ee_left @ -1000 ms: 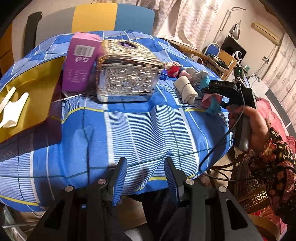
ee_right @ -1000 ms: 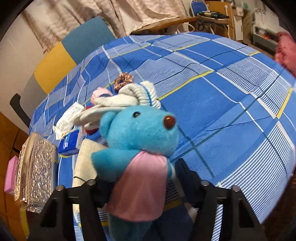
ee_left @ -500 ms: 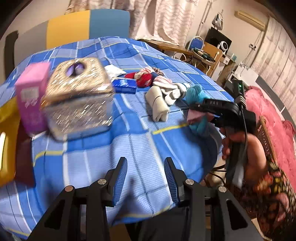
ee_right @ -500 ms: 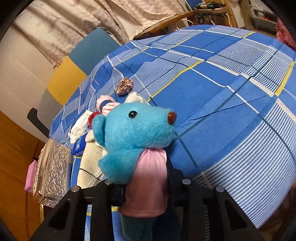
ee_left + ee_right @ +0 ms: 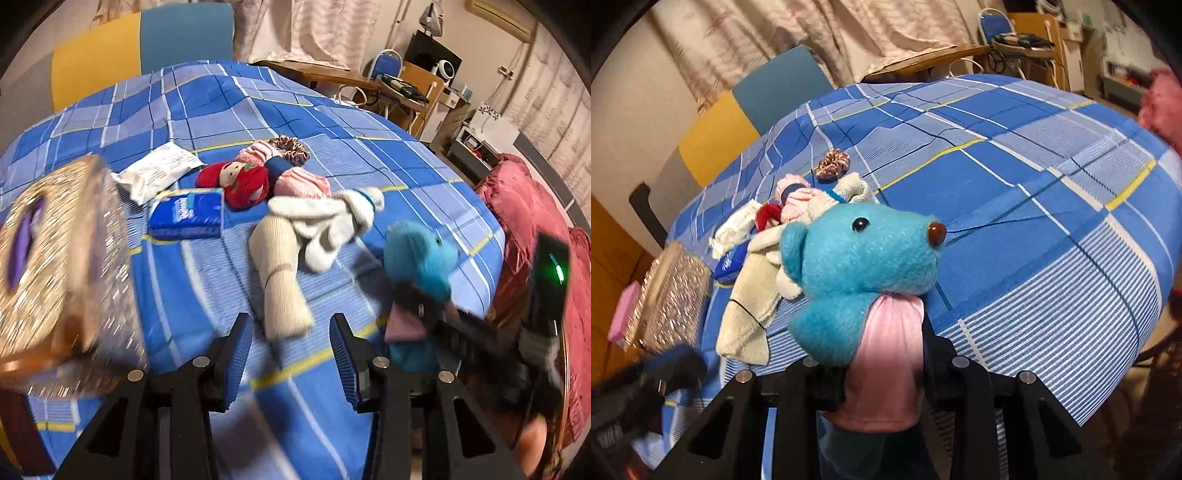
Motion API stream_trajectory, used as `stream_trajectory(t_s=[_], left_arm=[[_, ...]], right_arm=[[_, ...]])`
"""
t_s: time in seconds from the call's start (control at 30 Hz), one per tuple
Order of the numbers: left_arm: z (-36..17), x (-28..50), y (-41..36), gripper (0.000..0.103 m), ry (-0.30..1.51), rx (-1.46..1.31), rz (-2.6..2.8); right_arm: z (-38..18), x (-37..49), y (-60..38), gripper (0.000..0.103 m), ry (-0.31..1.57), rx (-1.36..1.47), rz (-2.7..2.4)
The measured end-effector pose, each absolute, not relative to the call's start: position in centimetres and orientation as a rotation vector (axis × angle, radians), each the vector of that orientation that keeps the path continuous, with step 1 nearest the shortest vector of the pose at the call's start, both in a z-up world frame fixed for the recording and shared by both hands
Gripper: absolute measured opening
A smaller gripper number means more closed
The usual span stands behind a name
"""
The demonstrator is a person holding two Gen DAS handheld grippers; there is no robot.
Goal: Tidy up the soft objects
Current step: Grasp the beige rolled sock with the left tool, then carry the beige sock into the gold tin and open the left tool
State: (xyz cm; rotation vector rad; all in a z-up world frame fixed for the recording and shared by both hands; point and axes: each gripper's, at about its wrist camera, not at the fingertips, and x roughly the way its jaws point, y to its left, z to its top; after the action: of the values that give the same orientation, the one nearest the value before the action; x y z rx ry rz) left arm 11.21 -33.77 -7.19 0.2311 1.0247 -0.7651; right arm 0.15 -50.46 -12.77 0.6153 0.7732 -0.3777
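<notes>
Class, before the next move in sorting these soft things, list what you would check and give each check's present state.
1. Right hand-held gripper shut on the blue plush toy: ok, pads squeeze its pink shirt.
2. Toy lifted off the checked cloth: cannot tell.
3. Left hand-held gripper free: ok, jaws opening, nothing between them.
4. Beige rolled sock within reach ahead of the left hand-held gripper: ok.
5. Ornate tissue box out of the left hand-held gripper's way: cannot tell, it is blurred and close.
6. A place to put the toy: cannot tell, none in view.
</notes>
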Motion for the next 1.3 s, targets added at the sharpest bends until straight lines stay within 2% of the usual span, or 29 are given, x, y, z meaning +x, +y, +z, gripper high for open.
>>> stream_trajectory(t_s=[0.07,0.3,0.37,0.43,0.57,0.83,1.3], left_arm=[[-7.7,12.2,-34.9,0.05,1.034,0.24,-0.753],[-9.8,14.6,-36.9,0.049,1.071,0.23,-0.737],[-10.3,14.8,-36.9,0.037,1.082,0.21,-0.753],[-10.7,14.9,-37.1,0.028,1.074,0.24,-0.731],[-10.7,14.3,-36.9,0.022,1.029,0.288,-0.735],[-10.3,12.6,-35.2,0.02,0.982,0.324,-0.731],[-7.9,9.2,-28.5,0.02,0.982,0.148,-0.792]], right_arm=[[-12.9,0.3,-50.4,0.033,0.773,0.603,-0.378],[-13.0,0.2,-50.1,0.033,0.762,0.573,-0.374],[-13.0,0.2,-49.9,0.033,0.762,0.557,-0.377],[-13.0,0.3,-49.8,0.033,0.762,0.541,-0.38],[-13.0,0.3,-49.8,0.033,0.758,0.532,-0.379],[-13.1,0.2,-49.7,0.033,0.758,0.522,-0.382],[-12.9,1.0,-49.1,0.033,0.804,0.468,-0.412]])
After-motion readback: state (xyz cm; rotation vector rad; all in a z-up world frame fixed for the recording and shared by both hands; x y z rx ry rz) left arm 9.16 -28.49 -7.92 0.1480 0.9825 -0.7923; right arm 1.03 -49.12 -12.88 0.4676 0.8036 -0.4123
